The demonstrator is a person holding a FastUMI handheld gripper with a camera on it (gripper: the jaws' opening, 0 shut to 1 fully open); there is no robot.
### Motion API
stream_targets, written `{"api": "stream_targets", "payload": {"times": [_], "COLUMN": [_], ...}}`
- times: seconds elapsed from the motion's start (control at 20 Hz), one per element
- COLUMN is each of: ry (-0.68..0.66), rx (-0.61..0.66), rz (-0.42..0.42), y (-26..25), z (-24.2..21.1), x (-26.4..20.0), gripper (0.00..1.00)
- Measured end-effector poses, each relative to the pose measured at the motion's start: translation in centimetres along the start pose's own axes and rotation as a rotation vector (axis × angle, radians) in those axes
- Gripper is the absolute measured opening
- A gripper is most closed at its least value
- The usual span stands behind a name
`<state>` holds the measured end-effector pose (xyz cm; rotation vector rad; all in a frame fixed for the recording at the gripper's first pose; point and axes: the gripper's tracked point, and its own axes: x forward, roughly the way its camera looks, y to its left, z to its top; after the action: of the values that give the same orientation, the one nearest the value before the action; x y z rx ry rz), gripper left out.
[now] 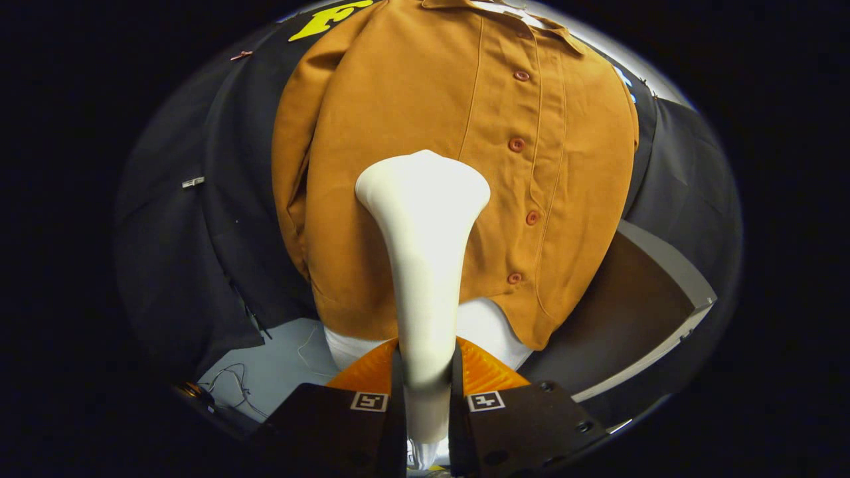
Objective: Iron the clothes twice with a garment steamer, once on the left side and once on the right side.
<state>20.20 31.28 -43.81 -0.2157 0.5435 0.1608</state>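
A mustard-brown buttoned shirt (425, 119) hangs in front of me against the black wall, over a white form whose bottom shows below the hem. My gripper (426, 372) is shut on the handle of a white garment steamer (424, 219), both orange fingers (365, 372) pressing its narrow neck. The steamer's flared head reaches up onto the shirt's left panel, just left of the button placket (516, 144), at about mid-height. I cannot tell if the head touches the cloth.
A dark panel with a pale edge (664, 285) stands at the lower right beside the shirt. Thin cables (232, 378) lie on the grey floor at the lower left. Black cloth walls surround the garment.
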Motion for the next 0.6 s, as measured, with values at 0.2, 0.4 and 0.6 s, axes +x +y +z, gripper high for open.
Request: {"api": "stream_targets", "payload": {"times": [0.2,0.4,0.6], "ry": [0.072,0.121,0.118], "rx": [0.006,0.016,0.007], "rz": [0.009,0.02,0.03], "y": [-0.8,-1.5,-2.5], "z": [-2.9,-5.2,-5.8], "x": [-0.3,-0.4,-2.3], "gripper": [0.28,0.28,0.28]}}
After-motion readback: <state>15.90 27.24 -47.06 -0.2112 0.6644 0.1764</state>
